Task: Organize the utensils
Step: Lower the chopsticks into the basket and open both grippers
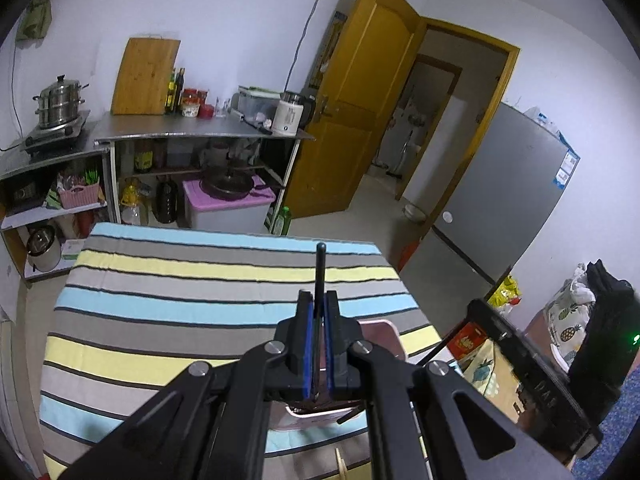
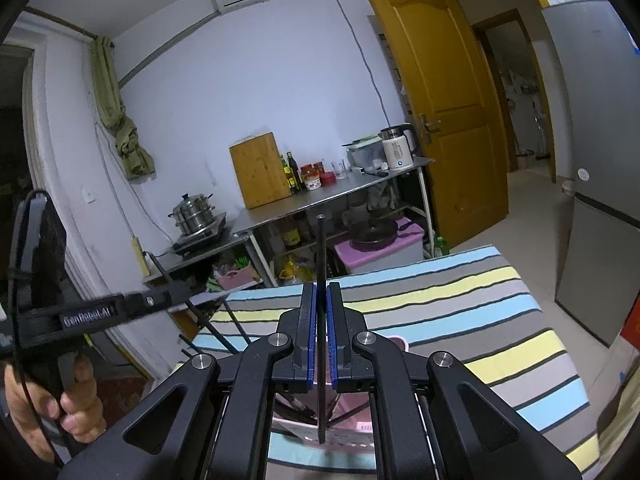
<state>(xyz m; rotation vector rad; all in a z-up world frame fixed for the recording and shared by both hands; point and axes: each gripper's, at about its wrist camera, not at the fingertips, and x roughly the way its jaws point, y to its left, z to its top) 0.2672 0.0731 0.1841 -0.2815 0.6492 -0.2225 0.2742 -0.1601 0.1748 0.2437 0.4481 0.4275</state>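
My left gripper [image 1: 319, 300] is shut on a thin black utensil [image 1: 320, 268] that stands upright between its blue pads, over a pink holder [image 1: 384, 340] on the striped tablecloth [image 1: 192, 300]. My right gripper [image 2: 320, 292] is shut on another thin black utensil [image 2: 321, 248], also upright, over the same pink holder [image 2: 356, 432], which contains more dark utensils. The right gripper's body also shows at the right edge of the left wrist view [image 1: 528, 360]. The left gripper's body shows at the left of the right wrist view [image 2: 100, 312], held by a hand.
A steel kitchen rack [image 1: 200, 132] with a cutting board, bottles, kettle and steamer pot stands beyond the table. A yellow door [image 1: 360, 100] is open and a grey fridge [image 1: 512, 200] stands to the right. Bags and boxes lie by the table's right side.
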